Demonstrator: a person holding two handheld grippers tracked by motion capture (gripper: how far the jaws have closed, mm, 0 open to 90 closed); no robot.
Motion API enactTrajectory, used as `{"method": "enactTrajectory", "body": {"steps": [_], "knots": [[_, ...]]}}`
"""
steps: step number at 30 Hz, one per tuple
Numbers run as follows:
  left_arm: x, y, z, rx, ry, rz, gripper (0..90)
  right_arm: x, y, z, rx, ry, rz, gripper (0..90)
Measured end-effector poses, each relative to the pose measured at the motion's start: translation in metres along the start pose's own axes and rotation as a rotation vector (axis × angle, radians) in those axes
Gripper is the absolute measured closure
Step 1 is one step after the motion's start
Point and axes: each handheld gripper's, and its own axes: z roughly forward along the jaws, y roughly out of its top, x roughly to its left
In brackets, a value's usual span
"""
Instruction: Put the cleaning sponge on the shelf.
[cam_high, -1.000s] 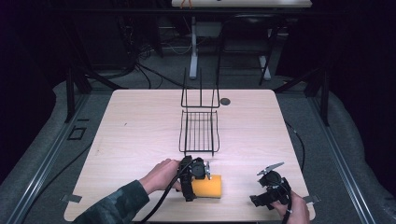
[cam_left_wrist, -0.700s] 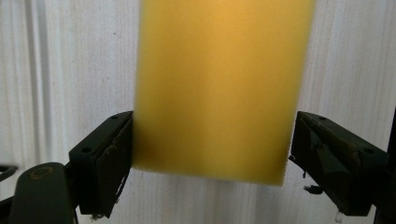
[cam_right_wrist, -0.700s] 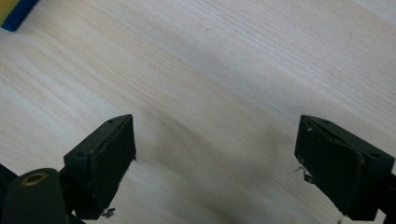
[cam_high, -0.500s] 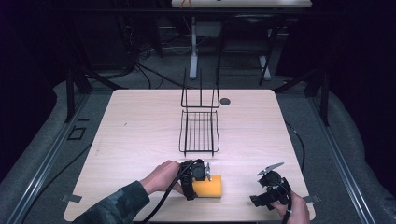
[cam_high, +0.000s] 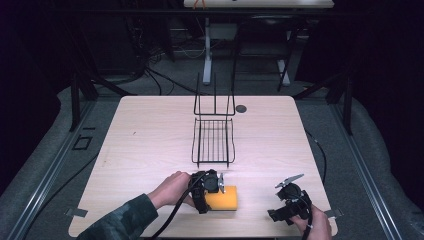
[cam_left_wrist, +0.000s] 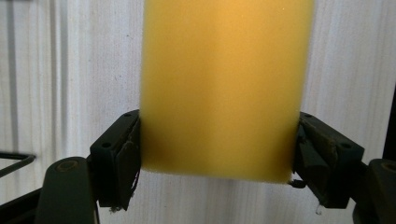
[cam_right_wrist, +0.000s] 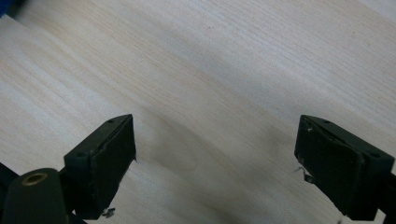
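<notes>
Your left tongs (cam_high: 220, 186) are pinching the near end of the yellow sponge (cam_high: 222, 198), a jaw on each side. It lies flat on the surface (cam_high: 150, 140), bottom center of the high view, just below the black wire rack (cam_high: 213, 142). Your right tongs (cam_high: 289, 181) sit spread wide over bare wood, lower right.

The left gripper (cam_left_wrist: 217, 158) clasps a yellow sponge (cam_left_wrist: 224, 88) above the table (cam_left_wrist: 345, 70).
</notes>
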Motion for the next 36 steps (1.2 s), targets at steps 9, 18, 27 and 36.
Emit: {"method": "enactTrajectory", "body": {"steps": [9,18,27,36], "knots": [[-0.004,-0.002,-0.008,-0.008,0.031,0.004,24.4,0.000,0.000,-0.001,0.004,-0.003,-0.001,12.0],[-0.005,-0.003,-0.015,0.000,0.056,0.007,24.6,0.001,0.000,0.000,0.008,-0.002,0.002,12.1],[0.000,-0.005,-0.026,-0.020,0.058,-0.007,25.0,0.000,0.000,0.000,-0.001,-0.003,-0.008,12.1],[0.005,-0.009,-0.035,-0.040,0.064,-0.034,25.2,0.001,0.000,0.000,0.010,-0.004,-0.001,12.3]]}}
